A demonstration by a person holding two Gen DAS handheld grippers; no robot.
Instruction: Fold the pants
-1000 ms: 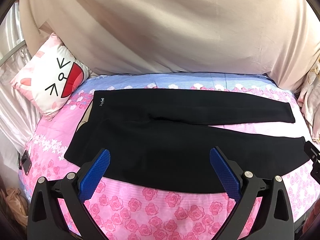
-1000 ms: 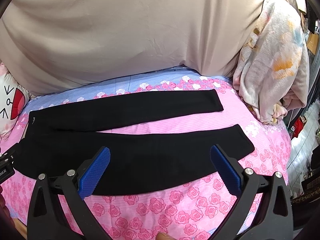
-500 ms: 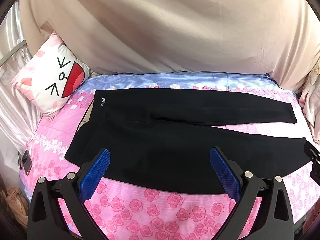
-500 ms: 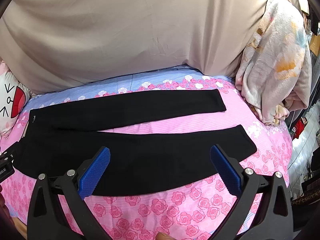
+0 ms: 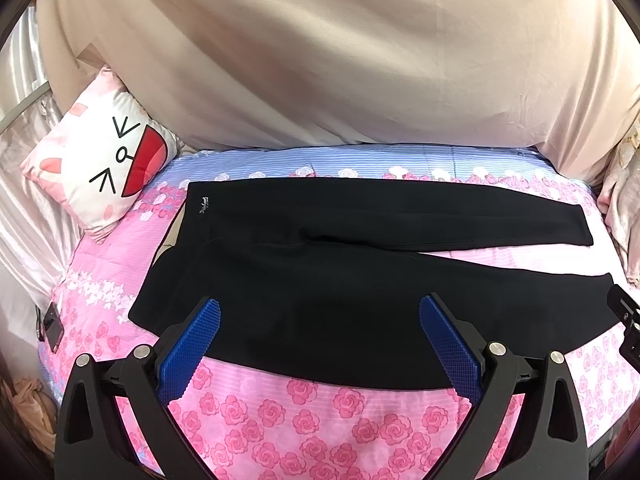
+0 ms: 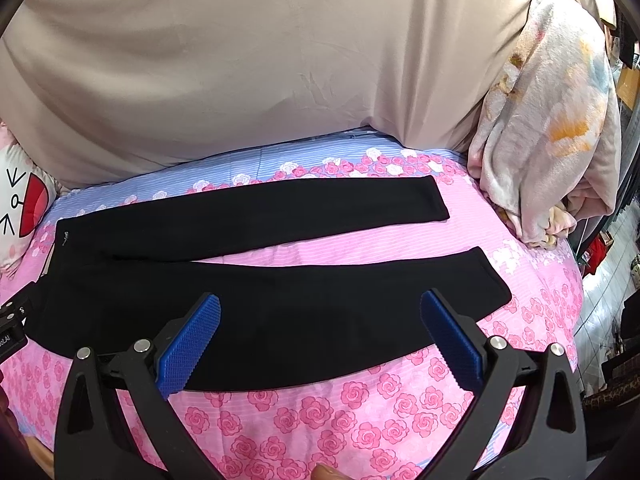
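Both grippers, left gripper point(image 5: 320, 336) and right gripper point(image 6: 320, 334), hang spread over smooth black pants point(image 5: 360, 280)

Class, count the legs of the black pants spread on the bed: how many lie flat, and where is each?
2. The far leg of the black pants lies nearer the beige sheet; the near leg lies nearer both open grippers. None looks hidden.

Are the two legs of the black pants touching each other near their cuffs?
Apart. In the right wrist view, a strip of pink bedsheet shows plainly between the far leg and the near leg up to the cuffs.
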